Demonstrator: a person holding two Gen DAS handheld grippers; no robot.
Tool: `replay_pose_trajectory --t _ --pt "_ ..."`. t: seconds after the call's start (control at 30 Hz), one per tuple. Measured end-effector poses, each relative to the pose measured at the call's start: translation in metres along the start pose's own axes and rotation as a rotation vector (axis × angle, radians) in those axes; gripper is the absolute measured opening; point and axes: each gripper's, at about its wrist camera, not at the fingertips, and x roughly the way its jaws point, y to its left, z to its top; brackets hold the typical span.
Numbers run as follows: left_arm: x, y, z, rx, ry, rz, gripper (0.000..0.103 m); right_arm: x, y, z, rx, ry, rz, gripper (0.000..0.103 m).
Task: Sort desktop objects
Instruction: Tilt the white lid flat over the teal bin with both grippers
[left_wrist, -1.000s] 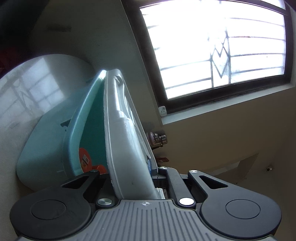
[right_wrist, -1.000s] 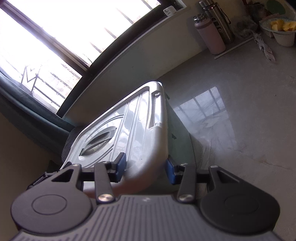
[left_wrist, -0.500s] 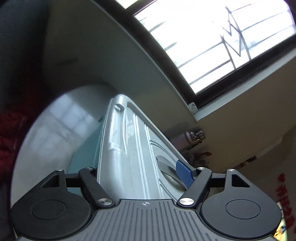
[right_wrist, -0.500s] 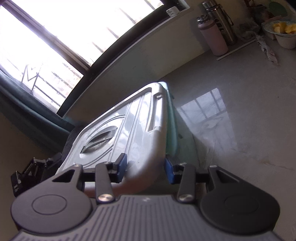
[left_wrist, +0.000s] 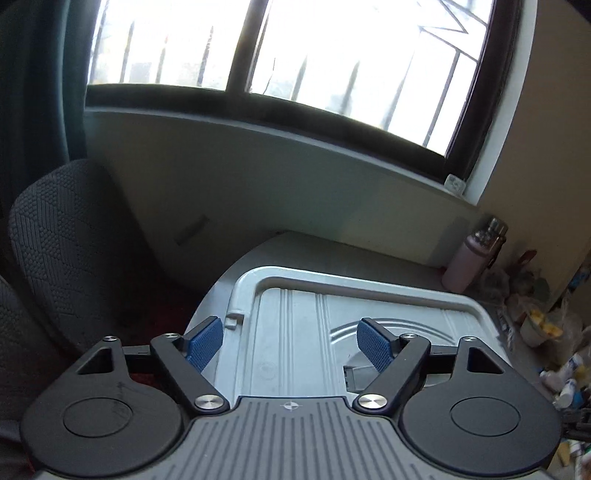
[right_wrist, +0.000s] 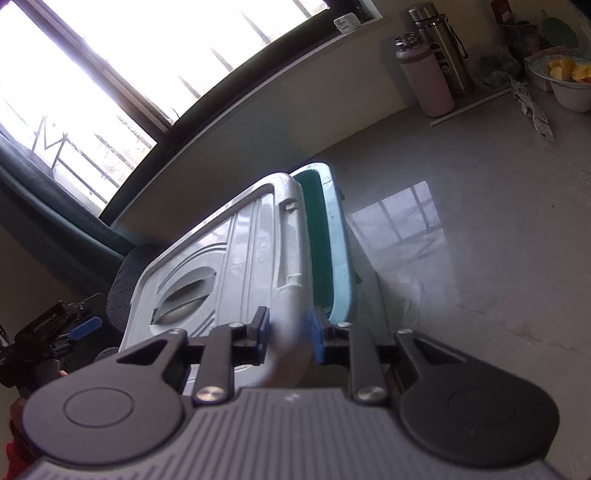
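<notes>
While right claw (right_wrist: 290, 338) grips one grey lid (right_wrist: 236, 258), left claw (left_wrist: 290, 341) opening, empty, one teal bin (right_wrist: 338, 236), two bottles (right_wrist: 424, 77).

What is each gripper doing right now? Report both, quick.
Left gripper: jaws opening, pads clear of the grey lid.
Right gripper: shut on the lid's edge.
</notes>
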Motion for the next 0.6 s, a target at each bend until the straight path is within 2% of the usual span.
replay_pose_trajectory --t 0.17,0.37,0.5,0.6 --pt "0.010 -0.007 -0.010 0.024 0.037 0.001 0.081 0.001 0.001 0.002 -0.012 0.002 -0.006 0.024" --pt "0.009 -0.013 -0.014 0.049 0.044 0.016 0.081 0.000 0.005 0.000 -0.036 0.011 -0.023 0.026" --pt "0.010 -0.013 -0.012 0.045 0.061 0.046 0.081 0.000 0.010 0.001 -0.058 0.013 -0.042 0.027" --pt "0.007 -0.009 -0.012 0.048 0.076 0.099 0.081 0.001 0.012 0.002 -0.069 0.018 -0.056 0.028"
